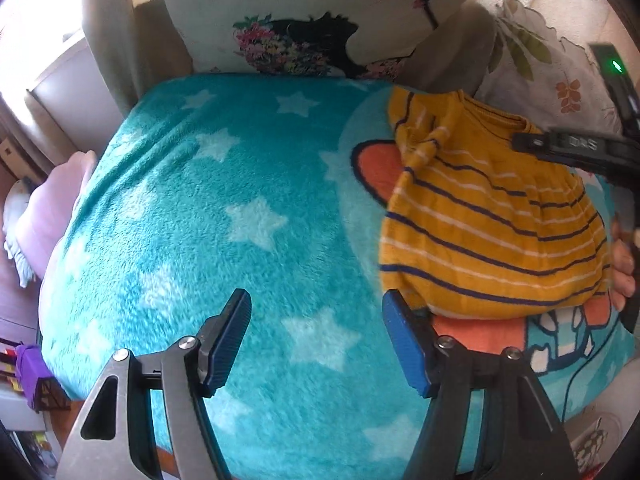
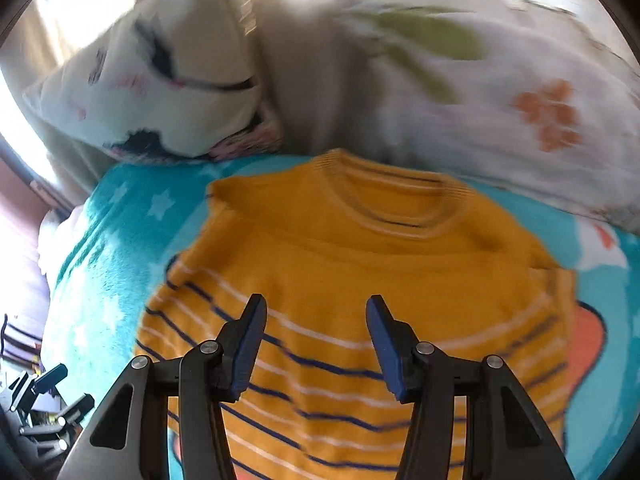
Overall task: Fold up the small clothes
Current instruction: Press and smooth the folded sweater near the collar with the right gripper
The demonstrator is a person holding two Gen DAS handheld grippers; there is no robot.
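Observation:
A small yellow sweater [image 2: 360,280] with navy and white stripes lies on a teal star blanket [image 1: 240,208], collar toward the pillows. In the left wrist view the sweater [image 1: 492,224] lies at the right, its left sleeve folded in over the body. My left gripper [image 1: 316,344] is open and empty over the blanket, its right finger close to the sweater's lower left corner. My right gripper [image 2: 316,344] is open and empty just above the sweater's striped lower half. The right gripper's body [image 1: 580,152] shows over the sweater in the left wrist view.
A white pillow with a dark printed figure [image 1: 312,12] and a floral pillow [image 2: 500,92] lie at the blanket's far edge. A pink cushion [image 1: 48,208] sits off the left edge. Clutter stands on the floor at lower left [image 2: 40,408].

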